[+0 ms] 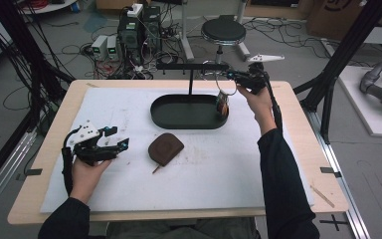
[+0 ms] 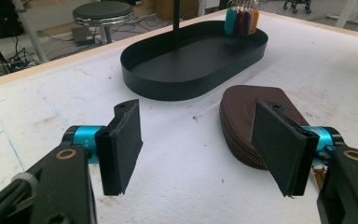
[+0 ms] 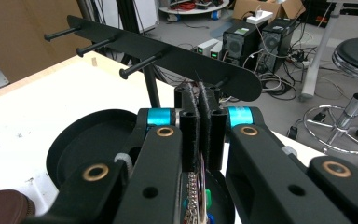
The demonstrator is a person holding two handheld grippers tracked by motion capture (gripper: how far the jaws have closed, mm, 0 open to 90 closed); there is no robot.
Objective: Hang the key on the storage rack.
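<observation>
stool [image 1: 223, 31] beyond table | computer towers [image 1: 140, 31] on floor

Overhead, claw cameras (tray [image 1: 179, 122] shared)

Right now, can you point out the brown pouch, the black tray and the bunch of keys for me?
pouch [image 1: 165, 148], high view, middle of its brown top.
tray [image 2: 168, 88], left gripper view, near outer wall.
keys [image 2: 241, 18], left gripper view, the coloured tags hanging over the tray's far end.

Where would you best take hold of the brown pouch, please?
Grip the pouch across its rounded, zipped body, coming from above. It lies flat on the white mat, so its edges offer little; the open left hand-held gripper probably spans it.
</observation>
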